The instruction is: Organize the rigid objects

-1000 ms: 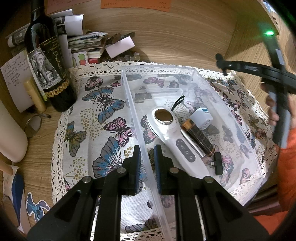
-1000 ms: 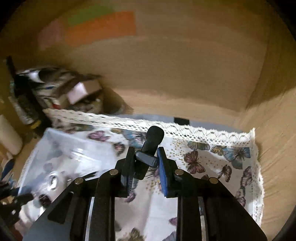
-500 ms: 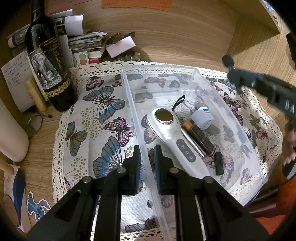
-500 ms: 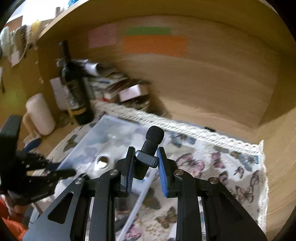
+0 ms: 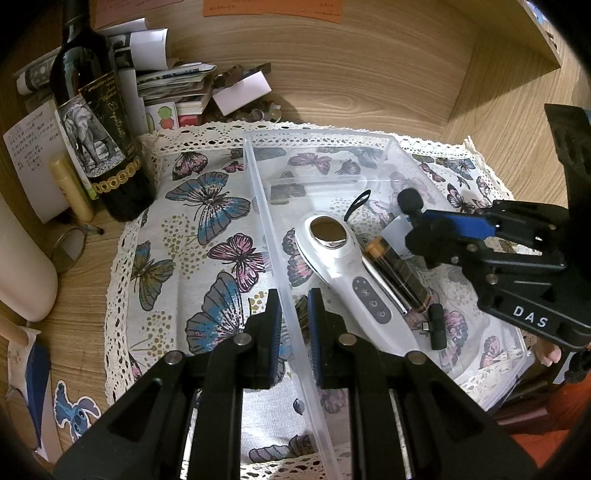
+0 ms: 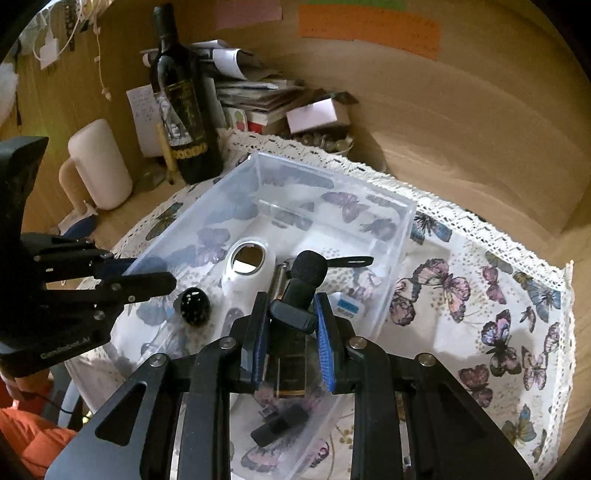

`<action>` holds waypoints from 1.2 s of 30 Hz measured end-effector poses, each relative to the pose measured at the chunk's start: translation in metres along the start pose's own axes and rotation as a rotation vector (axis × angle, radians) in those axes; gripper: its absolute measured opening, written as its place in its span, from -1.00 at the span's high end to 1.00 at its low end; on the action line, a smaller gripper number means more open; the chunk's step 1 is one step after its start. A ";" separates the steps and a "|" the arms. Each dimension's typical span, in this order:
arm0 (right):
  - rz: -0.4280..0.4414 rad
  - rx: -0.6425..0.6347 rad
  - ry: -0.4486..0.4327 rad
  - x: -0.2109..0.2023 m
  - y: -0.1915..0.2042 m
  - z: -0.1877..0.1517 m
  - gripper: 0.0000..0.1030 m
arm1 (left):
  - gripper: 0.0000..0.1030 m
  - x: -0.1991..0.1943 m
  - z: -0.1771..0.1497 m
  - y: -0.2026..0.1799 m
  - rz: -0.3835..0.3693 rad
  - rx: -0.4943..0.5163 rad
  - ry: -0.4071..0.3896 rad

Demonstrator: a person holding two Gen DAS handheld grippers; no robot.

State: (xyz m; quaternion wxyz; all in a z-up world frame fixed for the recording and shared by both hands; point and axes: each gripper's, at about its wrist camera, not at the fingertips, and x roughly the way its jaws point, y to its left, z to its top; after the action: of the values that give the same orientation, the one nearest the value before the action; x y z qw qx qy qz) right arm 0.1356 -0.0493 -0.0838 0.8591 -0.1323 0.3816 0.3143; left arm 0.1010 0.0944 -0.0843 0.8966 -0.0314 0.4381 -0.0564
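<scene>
We find the left gripper (image 5: 291, 325) closed on the near side wall of the clear plastic bin (image 5: 321, 134), one pad on each face of the wall. The right gripper (image 6: 290, 328) is clamped on a small black clip-on microphone (image 6: 301, 284), foam head pointing forward, and hangs over the bin's interior.

Inside the bin we note a white handheld device (image 5: 347, 273) with a round metal plate, a dark cylindrical tube (image 5: 399, 273) with an orange cap lying just beside it, a small white box with a blue label (image 6: 345, 306), a second black clip-on piece (image 5: 436, 326) at the near end, and a black strap loop (image 6: 349, 261). These crowd the floor directly under the held microphone. A black speckled egg-shaped object (image 6: 195, 301) lies on the butterfly cloth (image 5: 207, 229) outside the bin, close to the left tool.

Around the cloth stand a dark wine bottle (image 5: 96, 122), a stack of papers and booklets (image 5: 173, 88), a cream cylinder (image 6: 99, 162), and coloured notes (image 6: 369, 27) on the wooden back panel.
</scene>
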 end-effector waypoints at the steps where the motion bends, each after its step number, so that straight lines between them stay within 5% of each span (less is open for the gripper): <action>1: 0.001 0.005 0.002 0.001 0.000 0.000 0.57 | 0.73 0.000 0.000 0.000 -0.001 -0.001 -0.003; 11: 0.019 0.033 -0.064 -0.023 -0.005 -0.001 0.42 | 0.73 -0.012 0.009 0.001 0.017 -0.014 -0.050; 14: 0.016 0.050 -0.117 -0.040 -0.008 -0.002 0.17 | 0.70 -0.022 0.014 0.000 0.030 -0.020 -0.084; 19: -0.007 0.067 -0.210 -0.069 -0.012 -0.004 0.08 | 0.28 -0.046 0.019 -0.008 0.045 -0.009 -0.175; 30: -0.096 0.075 -0.433 -0.130 -0.003 -0.022 -0.91 | -0.60 -0.103 0.012 -0.032 0.057 -0.001 -0.439; 36: -0.162 0.090 -0.527 -0.150 0.004 -0.032 -1.00 | -0.88 -0.124 0.002 -0.043 0.081 0.007 -0.552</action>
State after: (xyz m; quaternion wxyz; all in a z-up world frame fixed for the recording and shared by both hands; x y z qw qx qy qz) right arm 0.0380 -0.1272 0.0061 0.9561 -0.0378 0.1466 0.2510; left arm 0.0238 0.0675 0.0184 0.9836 -0.0248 0.1780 -0.0116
